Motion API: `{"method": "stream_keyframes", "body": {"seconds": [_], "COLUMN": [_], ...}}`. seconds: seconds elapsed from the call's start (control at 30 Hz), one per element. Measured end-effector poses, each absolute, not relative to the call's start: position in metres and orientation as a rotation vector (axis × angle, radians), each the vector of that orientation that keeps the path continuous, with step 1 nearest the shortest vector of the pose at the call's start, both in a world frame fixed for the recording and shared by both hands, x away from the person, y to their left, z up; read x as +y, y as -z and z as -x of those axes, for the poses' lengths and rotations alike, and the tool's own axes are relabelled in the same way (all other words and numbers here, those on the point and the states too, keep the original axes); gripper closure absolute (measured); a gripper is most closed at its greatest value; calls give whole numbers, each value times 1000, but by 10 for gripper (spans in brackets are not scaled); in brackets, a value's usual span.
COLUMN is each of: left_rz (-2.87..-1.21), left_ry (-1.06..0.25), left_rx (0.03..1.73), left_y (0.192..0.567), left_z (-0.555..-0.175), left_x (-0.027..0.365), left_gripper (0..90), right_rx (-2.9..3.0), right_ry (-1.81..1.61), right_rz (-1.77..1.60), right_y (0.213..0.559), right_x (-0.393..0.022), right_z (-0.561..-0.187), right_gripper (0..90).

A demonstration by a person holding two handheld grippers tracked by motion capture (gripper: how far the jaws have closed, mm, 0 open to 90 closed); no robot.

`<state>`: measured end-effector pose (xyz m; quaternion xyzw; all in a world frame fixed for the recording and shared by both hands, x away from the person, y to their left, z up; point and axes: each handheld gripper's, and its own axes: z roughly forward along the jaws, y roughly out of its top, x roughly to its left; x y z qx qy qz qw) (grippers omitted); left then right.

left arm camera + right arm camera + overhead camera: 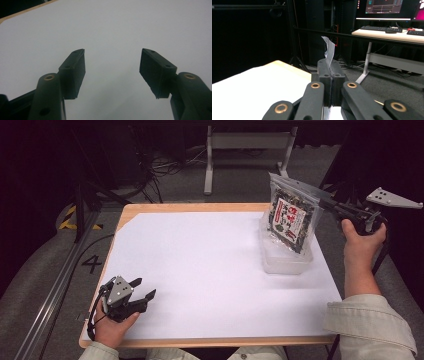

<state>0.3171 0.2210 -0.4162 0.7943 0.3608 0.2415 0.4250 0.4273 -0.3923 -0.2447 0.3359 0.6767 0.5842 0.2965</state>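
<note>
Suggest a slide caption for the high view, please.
Right gripper lifts a snack bag over a clear container; left gripper rests open.

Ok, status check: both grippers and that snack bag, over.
Right gripper shut on snack bag top edge, bag held over clear container. Left gripper open, empty, low over white sheet. Nothing in the way.

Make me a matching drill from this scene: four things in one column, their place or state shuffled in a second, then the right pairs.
Things
1. left tool
2. right tool
3. snack bag
4. clear plastic tub

Place or state
A. stands on the white sheet under the bag
B. open, near the table's front edge
C. pinched by its top corner, hanging
D. shut on the bag

Pairs: 1-B, 2-D, 3-C, 4-A
</note>
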Motion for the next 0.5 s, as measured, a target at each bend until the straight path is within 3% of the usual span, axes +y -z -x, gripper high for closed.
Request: {"method": "stream_keyframes", "body": {"seconds": [0.5], "left_rz": [-1979], "left_ry": [-601], "left_rx": [903], "left_y": [416], "left_z": [-316], "left_x": [223], "left_gripper": [380], "right_rx": [1834], "right_ry": [-1526], "right_rz": [-886], "right_y": [247], "right_x": [-390], "right_z": [-420], "right_gripper": [896]}}
